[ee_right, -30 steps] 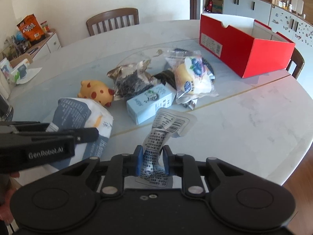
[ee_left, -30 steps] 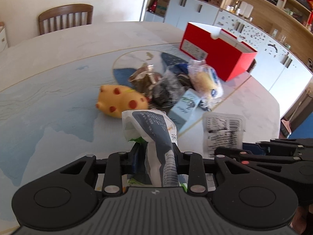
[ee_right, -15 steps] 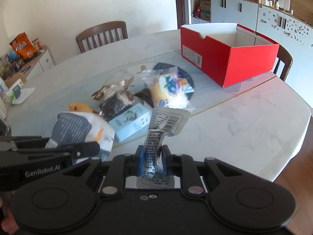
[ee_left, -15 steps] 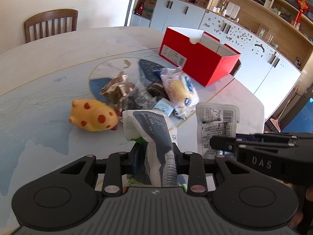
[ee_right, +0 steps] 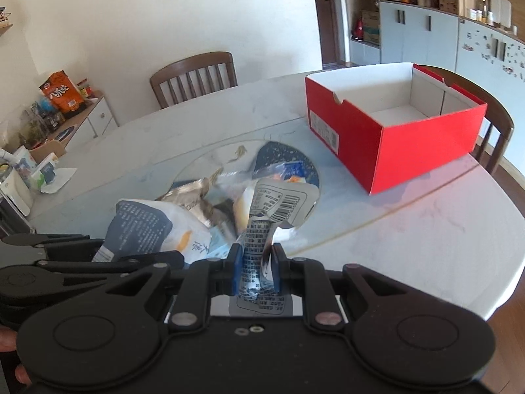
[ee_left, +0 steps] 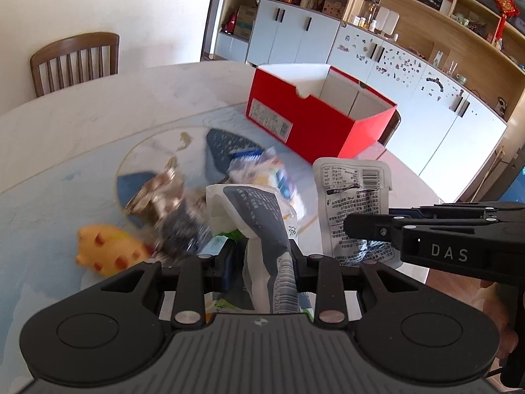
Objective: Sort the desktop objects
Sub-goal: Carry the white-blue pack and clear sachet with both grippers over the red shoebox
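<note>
My left gripper [ee_left: 264, 259] is clamped tight on a white and blue-grey snack bag [ee_left: 259, 226], which stands up out of the jaws. My right gripper [ee_right: 256, 269] pinches a silver printed pouch [ee_right: 272, 210] by its lower end, jaws nearly closed on it, the barcoded top fanning out above the fingers. In the left wrist view that pouch hangs at about two o'clock from the bag, with the right gripper's black body behind it at three.

Both packets are off the marble table [ee_right: 410, 229]. On it, at about eleven o'clock from my left jaws, lies a blurred heap of wrappers [ee_left: 177, 203], with a yellow spotted toy [ee_left: 108, 249] at nine o'clock beside it. The open red box [ee_right: 393, 128] stands well apart at one o'clock in both views, white inside. A wooden chair [ee_right: 193, 75] stands beyond the table's far edge.
</note>
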Demonstrator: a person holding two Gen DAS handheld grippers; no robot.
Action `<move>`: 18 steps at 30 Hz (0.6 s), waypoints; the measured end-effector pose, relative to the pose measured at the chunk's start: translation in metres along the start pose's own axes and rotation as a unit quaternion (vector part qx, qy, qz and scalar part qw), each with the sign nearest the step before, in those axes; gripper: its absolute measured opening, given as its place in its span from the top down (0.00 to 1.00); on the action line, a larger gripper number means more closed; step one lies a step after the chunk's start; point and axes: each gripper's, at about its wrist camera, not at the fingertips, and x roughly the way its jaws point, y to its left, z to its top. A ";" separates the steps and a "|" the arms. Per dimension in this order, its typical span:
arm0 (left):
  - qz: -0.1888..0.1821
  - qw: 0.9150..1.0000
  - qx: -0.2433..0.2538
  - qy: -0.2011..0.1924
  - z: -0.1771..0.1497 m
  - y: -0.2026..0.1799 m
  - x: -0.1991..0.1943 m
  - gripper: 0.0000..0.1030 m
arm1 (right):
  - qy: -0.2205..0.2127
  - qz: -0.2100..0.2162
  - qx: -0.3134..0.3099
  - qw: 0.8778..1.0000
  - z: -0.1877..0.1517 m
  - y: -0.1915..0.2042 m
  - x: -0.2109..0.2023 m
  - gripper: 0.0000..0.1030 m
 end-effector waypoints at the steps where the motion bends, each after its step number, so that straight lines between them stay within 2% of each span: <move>1: 0.002 1.000 -0.001 -0.004 0.006 -0.005 0.002 0.71 | 0.000 0.007 0.000 1.000 0.005 -0.006 0.000 0.83; 13: 0.024 0.999 -0.023 -0.024 0.073 -0.056 0.044 0.72 | -0.002 0.049 -0.027 0.998 0.076 -0.084 0.002 0.83; 18: 0.022 0.999 -0.031 -0.027 0.104 -0.077 0.062 0.72 | -0.008 0.062 -0.031 0.998 0.108 -0.119 0.006 0.83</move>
